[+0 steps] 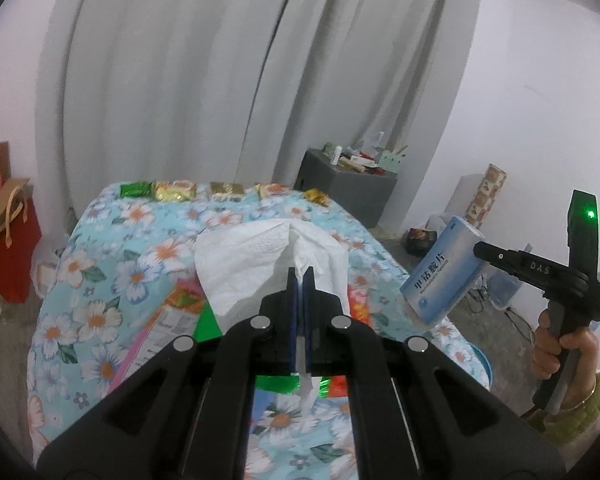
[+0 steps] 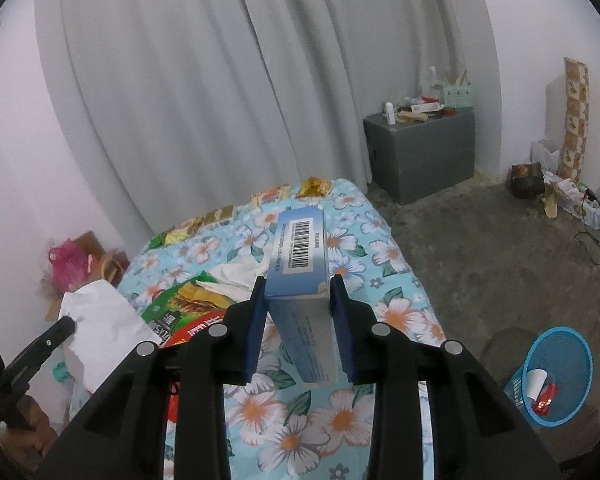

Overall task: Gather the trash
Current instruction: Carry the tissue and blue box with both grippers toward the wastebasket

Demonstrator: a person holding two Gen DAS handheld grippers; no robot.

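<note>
My left gripper (image 1: 301,274) is shut on a white paper tissue (image 1: 260,256) and holds it above the floral table (image 1: 100,280). My right gripper (image 2: 298,280) is shut on a blue-and-white medicine box (image 2: 300,248), held above the table's right side. The box also shows in the left wrist view (image 1: 442,270), with the right gripper (image 1: 480,250) behind it. A blue trash basket (image 2: 556,376) stands on the floor at the lower right with a paper cup and a red wrapper inside. A green and red snack packet (image 2: 184,304) lies on the table. The held tissue shows at the left (image 2: 100,332).
Several gold and green wrappers (image 1: 220,191) lie along the table's far edge. A grey box (image 2: 420,148) with clutter stands by the curtain. A red gift bag (image 1: 12,256) stands left of the table. Cables and bags (image 2: 572,200) lie by the right wall.
</note>
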